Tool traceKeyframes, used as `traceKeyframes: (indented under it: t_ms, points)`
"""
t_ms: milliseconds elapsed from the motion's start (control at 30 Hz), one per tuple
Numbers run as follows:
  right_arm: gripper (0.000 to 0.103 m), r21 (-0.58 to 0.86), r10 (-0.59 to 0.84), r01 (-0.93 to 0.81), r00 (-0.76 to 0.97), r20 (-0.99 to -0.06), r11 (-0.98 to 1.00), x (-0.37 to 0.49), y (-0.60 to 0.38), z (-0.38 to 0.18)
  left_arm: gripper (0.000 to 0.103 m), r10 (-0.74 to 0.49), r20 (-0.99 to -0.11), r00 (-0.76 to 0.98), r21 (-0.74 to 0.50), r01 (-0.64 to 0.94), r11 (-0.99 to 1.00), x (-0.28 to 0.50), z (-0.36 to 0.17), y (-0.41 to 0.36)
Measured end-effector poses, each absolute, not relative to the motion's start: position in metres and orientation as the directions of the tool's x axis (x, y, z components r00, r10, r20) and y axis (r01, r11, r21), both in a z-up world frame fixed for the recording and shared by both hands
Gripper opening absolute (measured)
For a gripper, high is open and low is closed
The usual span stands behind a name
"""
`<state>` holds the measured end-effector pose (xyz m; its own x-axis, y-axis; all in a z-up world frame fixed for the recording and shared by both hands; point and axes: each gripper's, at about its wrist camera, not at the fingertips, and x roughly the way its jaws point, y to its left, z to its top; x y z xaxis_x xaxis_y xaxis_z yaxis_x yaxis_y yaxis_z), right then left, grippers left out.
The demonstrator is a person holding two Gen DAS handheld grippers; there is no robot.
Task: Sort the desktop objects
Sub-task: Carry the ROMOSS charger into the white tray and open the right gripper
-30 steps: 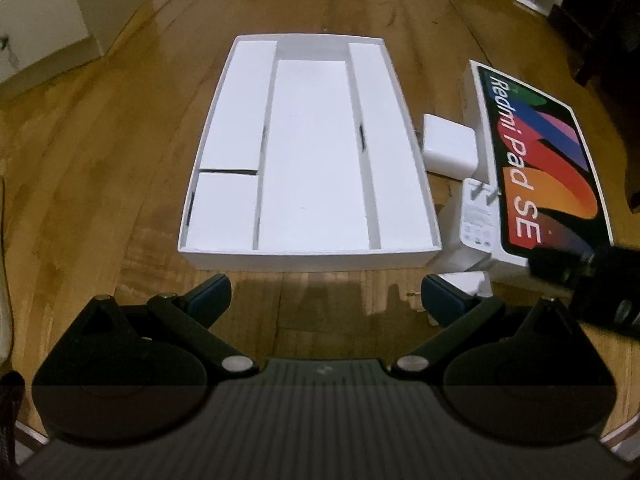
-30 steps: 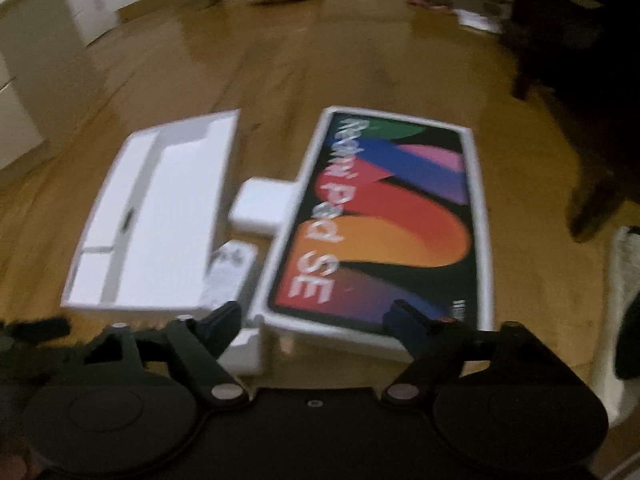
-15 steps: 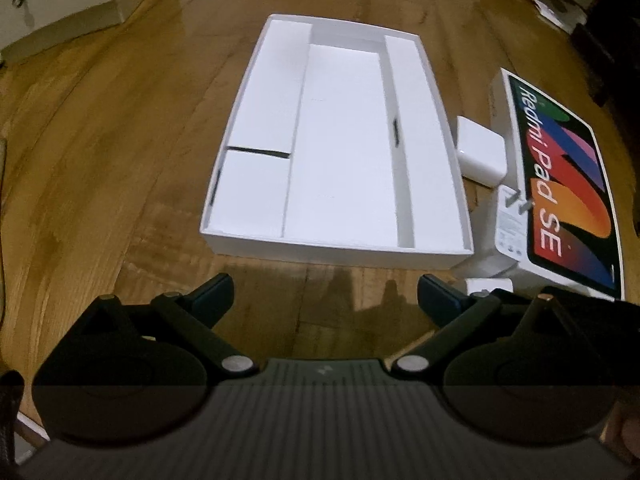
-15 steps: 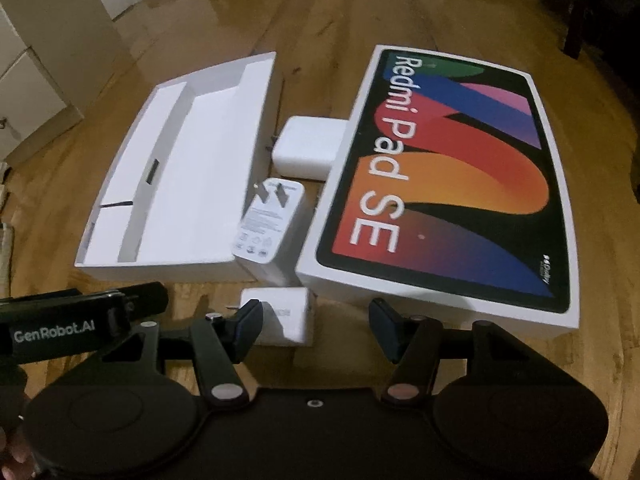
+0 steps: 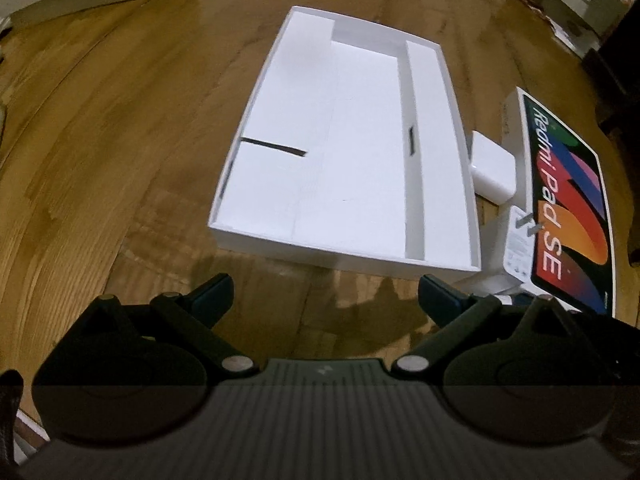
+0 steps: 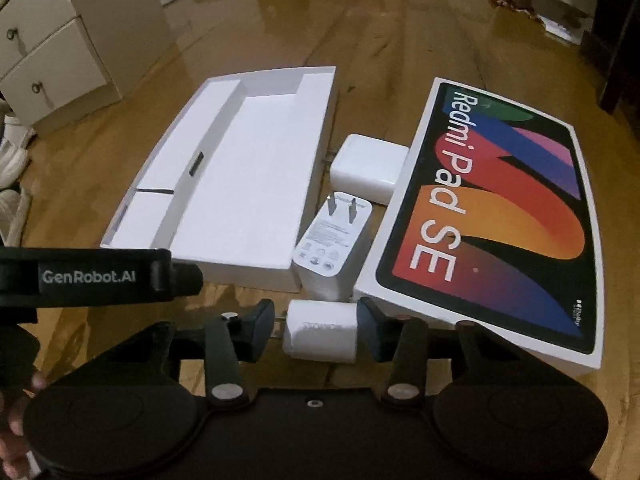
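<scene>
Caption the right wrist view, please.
Right gripper closing around a small white charger beside the Redmi Pad SE box.

We see both wrist views tilting steeply down at the wooden floor [image 5: 120, 160] from close above; both share the white tray [image 5: 360, 152] and the Redmi Pad SE lid [image 6: 500, 208]

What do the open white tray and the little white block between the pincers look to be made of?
Open white tray: probably matte cardboard, given its thin folded walls and cut slots. Little white block: likely smooth hard plastic, with rounded corners, a soft sheen and faint moulded lettering.
</scene>
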<state>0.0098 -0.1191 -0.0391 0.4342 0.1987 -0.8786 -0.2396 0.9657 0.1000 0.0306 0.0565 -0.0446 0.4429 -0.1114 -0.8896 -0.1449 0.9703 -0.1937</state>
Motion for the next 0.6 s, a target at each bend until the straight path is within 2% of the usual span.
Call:
traceKeyframes:
  t_ms: [67, 167, 433, 600]
  points:
    - [0.042, 0.088, 0.173, -0.213, 0.421, -0.891, 0.973, 0.0105, -0.1195, -0.0389, 0.101, -0.124, -0.889, 0.440, -0.198, -0.125, 0.972, 0.0315, -0.0448, 0.0531]
    - [0.042, 0.105, 0.179, -0.198, 0.406, -0.896, 0.975, 0.0100, -0.1208, -0.0388, 0.101, -0.135, -0.886, 0.443, -0.207, -0.119, 0.971, 0.0325, -0.0456, 0.0511]
    - [0.048, 0.092, 0.172, -0.212, 0.398, -0.901, 0.973, 0.0084, -0.1175, -0.0408, 0.101, -0.124, -0.895, 0.428, -0.209, -0.157, 0.965, 0.0346, -0.0529, 0.0556]
    - [0.051, 0.050, 0.113, -0.182, 0.356, -0.928, 0.982, 0.0087, -0.1156, -0.0459, 0.101, -0.115, -0.894, 0.433, -0.203, -0.163, 0.966, 0.0334, -0.0515, 0.0568]
